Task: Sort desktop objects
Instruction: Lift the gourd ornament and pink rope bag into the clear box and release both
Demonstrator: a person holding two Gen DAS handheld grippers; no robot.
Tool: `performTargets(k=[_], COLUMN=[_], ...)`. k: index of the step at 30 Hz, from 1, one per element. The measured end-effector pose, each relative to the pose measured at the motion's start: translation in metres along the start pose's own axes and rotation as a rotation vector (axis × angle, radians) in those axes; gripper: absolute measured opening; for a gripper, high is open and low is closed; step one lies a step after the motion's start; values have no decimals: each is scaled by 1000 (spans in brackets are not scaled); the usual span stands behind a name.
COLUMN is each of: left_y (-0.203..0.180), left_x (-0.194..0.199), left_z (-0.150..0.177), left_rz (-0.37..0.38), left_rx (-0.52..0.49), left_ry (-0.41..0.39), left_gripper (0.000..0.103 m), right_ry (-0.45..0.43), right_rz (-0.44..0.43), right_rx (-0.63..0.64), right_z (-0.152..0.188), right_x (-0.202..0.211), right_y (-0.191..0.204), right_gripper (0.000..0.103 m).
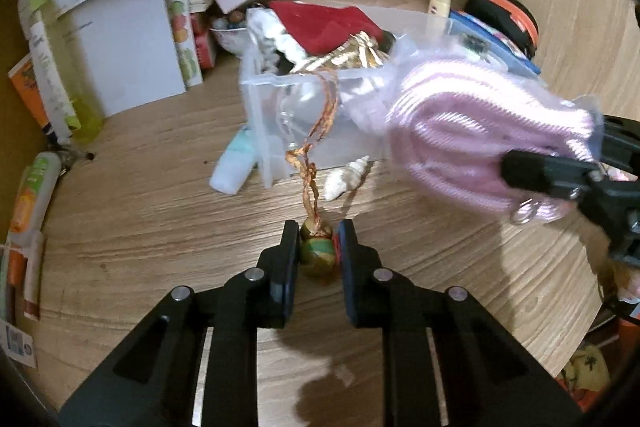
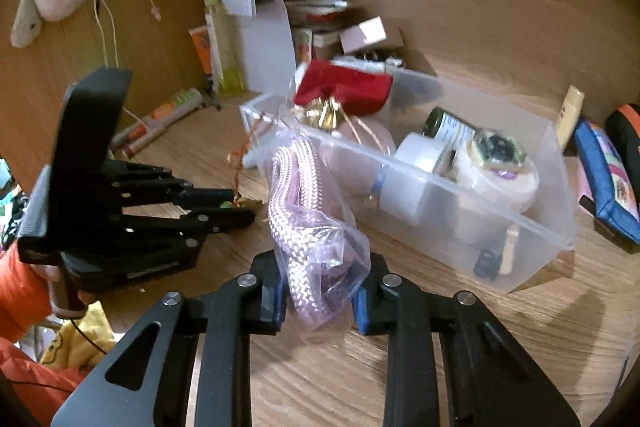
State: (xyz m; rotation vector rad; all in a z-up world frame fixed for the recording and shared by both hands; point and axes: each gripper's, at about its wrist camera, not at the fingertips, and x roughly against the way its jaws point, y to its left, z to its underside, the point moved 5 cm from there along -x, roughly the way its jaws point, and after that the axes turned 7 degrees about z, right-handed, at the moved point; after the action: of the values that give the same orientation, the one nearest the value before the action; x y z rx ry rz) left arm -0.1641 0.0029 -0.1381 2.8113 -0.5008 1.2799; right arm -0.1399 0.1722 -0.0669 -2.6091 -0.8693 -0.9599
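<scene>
Wood-grain desktop (image 1: 140,227) fills both my wrist views, with a clear plastic bin (image 2: 532,227) of clutter sitting mid-frame. In my left wrist view, low centre, I have the left gripper (image 1: 319,247) closed tight on a small green-and-gold ornament (image 1: 318,253), both pads pressing its sides; its braided copper cord (image 1: 320,123) runs up the frame to the bin's near corner. A seashell (image 1: 346,175) lies on the desk just above the fingertips. In my right wrist view, bottom centre, the right gripper (image 2: 320,301) is clamped on a clear bag of pink rope (image 2: 304,211), which stands up from the jaws toward the bin's left end. The left gripper shows at that frame's left, an orange sleeve (image 2: 16,291) behind it
</scene>
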Motion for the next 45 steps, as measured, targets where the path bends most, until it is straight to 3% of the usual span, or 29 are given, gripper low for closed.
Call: performTargets(k=[8, 19, 36, 45], left_y=[10, 10, 14, 23], left_x=[38, 73, 26, -4], left_z=[-7, -44, -98, -96], left_rz=[-5, 18, 65, 102], left_rx=[50, 37, 20, 30], left_ry=[-111, -249, -228, -186], left_gripper=[19, 19, 19, 19], right_ry=[-70, -158, -126, -63], right_rz=[-27, 18, 34, 63], right_rx=[-70, -127, -203, -222], right_z=[-21, -50, -95, -85], right_x=[29, 45, -7, -52], right_y=[-11, -38, -70, -79], right_gripper=[23, 23, 23, 23])
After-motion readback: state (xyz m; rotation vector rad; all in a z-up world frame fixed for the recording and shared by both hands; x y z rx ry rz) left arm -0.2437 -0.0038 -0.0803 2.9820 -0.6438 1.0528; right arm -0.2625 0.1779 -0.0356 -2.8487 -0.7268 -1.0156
